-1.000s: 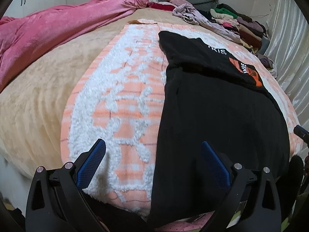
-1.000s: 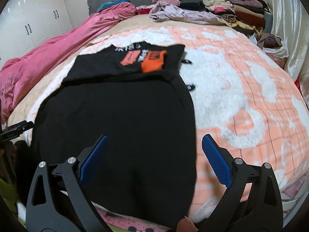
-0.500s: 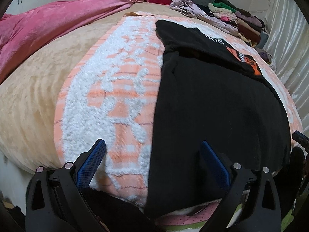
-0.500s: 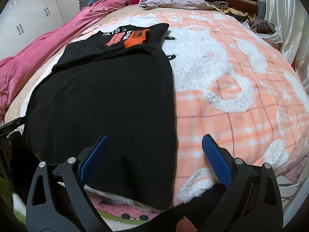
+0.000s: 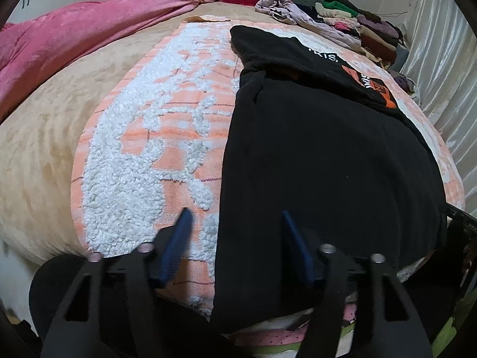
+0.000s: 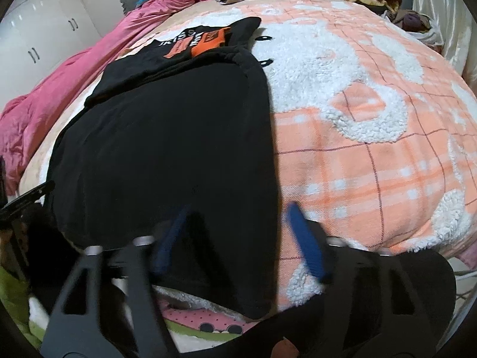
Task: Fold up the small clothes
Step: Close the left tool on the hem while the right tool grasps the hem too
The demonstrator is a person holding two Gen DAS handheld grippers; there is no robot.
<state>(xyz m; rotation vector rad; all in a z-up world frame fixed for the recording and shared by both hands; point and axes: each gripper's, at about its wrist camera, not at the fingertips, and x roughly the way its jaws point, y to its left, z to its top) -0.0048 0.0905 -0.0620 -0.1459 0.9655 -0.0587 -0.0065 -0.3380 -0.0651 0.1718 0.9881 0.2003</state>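
A black garment (image 5: 328, 161) with white lettering and orange patches at its far end lies spread flat on an orange-and-white fleece blanket (image 5: 140, 161); it also shows in the right wrist view (image 6: 167, 137). My left gripper (image 5: 235, 217) straddles the garment's near left edge, jaws partly closed with a gap between the blue pads. My right gripper (image 6: 238, 211) straddles the garment's near right edge over the bed's front edge, jaws likewise partly closed. Neither grips cloth.
A pink quilt (image 5: 74, 32) lies along the left of the bed. A heap of loose and stacked clothes (image 5: 342, 21) sits at the far end by the grey headboard. A white curtain (image 5: 447, 68) hangs at the right. A watermelon-print sheet (image 6: 202, 322) shows below the bed edge.
Both grippers have moved lower and closer to the garment's near corners, and both sets of jaws have narrowed from wide open. The garment has not moved.
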